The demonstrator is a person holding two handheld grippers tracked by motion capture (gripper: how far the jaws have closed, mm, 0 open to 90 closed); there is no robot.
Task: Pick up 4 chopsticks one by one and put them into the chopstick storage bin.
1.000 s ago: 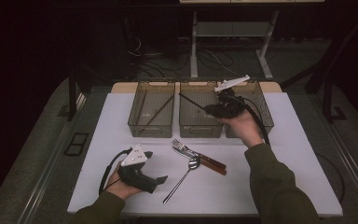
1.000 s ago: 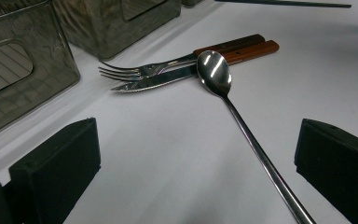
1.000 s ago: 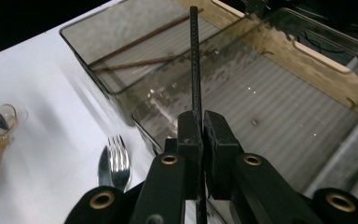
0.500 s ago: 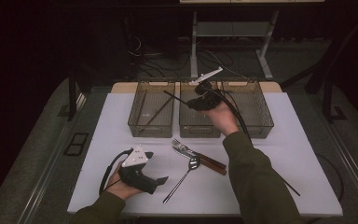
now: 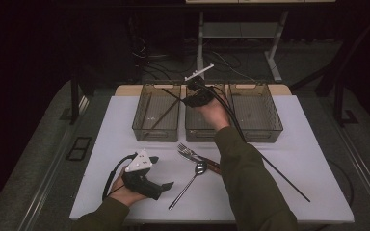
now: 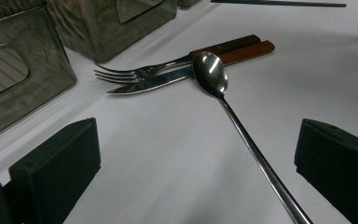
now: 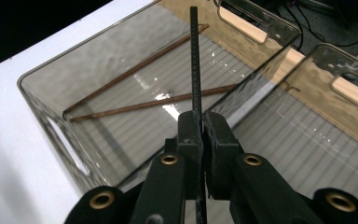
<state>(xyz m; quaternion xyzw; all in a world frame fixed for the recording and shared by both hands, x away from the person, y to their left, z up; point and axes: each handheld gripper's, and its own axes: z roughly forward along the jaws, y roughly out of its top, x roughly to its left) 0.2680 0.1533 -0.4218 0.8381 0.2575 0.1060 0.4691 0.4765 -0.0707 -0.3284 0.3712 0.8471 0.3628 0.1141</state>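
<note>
My right gripper (image 7: 203,126) is shut on a thin black chopstick (image 7: 194,56), which sticks out past the pads over the left bin (image 7: 42,98). In the high view, the right gripper (image 5: 189,100) hangs over the wall between the left bin (image 5: 139,126) and the middle bin (image 5: 200,134). Two brown chopsticks (image 7: 135,70) lie crossed in the left bin. My left gripper (image 5: 163,172) rests on the white table, open, nothing between its jaws (image 6: 196,154). Just ahead of it lie a long spoon (image 6: 212,74), a fork (image 6: 135,74) and a wooden-handled knife (image 6: 242,50).
A third clear bin (image 5: 255,130) stands at the right of the row. A thin black line (image 5: 279,171) runs over the white table (image 5: 308,144) right of the forearm; cable or stick, I cannot tell. The table's front edge is close behind the left hand.
The right hand has carried the black chopstick leftward, from above the right bin to over the left and middle bins. The left gripper has stayed put.
</note>
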